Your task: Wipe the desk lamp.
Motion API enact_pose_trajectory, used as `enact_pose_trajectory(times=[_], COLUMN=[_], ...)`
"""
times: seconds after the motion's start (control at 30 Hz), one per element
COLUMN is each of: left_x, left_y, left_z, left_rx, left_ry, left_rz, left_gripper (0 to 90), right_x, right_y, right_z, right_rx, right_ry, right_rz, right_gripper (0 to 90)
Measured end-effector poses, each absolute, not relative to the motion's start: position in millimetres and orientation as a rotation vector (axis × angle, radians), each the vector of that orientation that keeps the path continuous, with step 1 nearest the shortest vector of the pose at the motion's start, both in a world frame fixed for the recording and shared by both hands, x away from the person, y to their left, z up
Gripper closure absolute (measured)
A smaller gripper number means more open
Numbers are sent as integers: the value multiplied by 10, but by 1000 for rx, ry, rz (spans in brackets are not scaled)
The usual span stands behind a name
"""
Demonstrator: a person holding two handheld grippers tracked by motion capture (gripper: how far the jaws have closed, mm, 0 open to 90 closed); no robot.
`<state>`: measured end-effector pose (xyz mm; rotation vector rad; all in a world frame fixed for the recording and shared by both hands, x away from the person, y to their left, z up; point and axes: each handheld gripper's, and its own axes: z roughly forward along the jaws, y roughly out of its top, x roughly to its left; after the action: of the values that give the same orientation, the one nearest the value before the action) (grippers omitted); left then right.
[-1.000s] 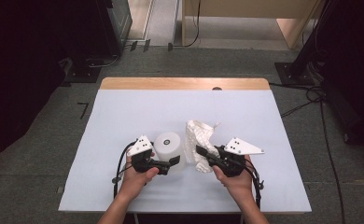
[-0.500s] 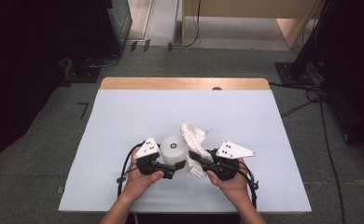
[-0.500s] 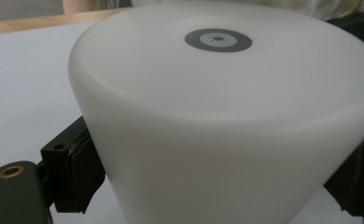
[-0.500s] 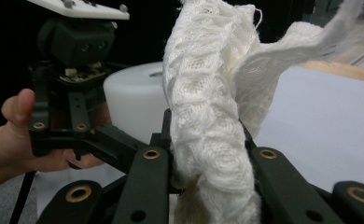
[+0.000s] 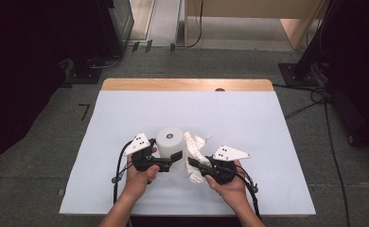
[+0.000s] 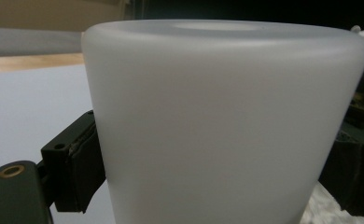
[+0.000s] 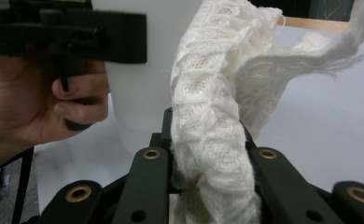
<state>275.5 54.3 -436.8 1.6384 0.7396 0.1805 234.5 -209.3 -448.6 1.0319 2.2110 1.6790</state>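
A: Left gripper (image 5: 173, 161) is clamped on the white cup (image 5: 170, 142), upright near the table's (image 5: 249, 118) six o'clock edge.

B: And the right gripper (image 5: 195, 165) is pinching the white knitted cloth (image 5: 195, 150), bunched at the cup's three o'clock, touching its side.

A: The cup's wall blocks the left gripper view; beyond the table, grey floor (image 5: 40, 142) and cables (image 5: 310, 101).

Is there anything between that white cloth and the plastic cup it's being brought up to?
Nothing visible. The right tongs are shut on the white cloth, which hangs right beside the frosted white cup held by the left tongs. Whether cloth and cup actually touch, I cannot tell.
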Motion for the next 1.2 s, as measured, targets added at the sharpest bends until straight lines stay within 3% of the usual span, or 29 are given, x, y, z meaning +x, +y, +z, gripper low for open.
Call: enact_pose_trajectory(times=[1.2], left_x=[2671], left_y=[429], left_z=[-4359], left_rx=[1647], left_ry=[703], left_rz=[170], left_gripper=[83], right_x=[2373], right_y=[-2194], right_z=[-4427], right_rx=[1105], right_ry=[2146], right_rz=[1724], right_gripper=[756])
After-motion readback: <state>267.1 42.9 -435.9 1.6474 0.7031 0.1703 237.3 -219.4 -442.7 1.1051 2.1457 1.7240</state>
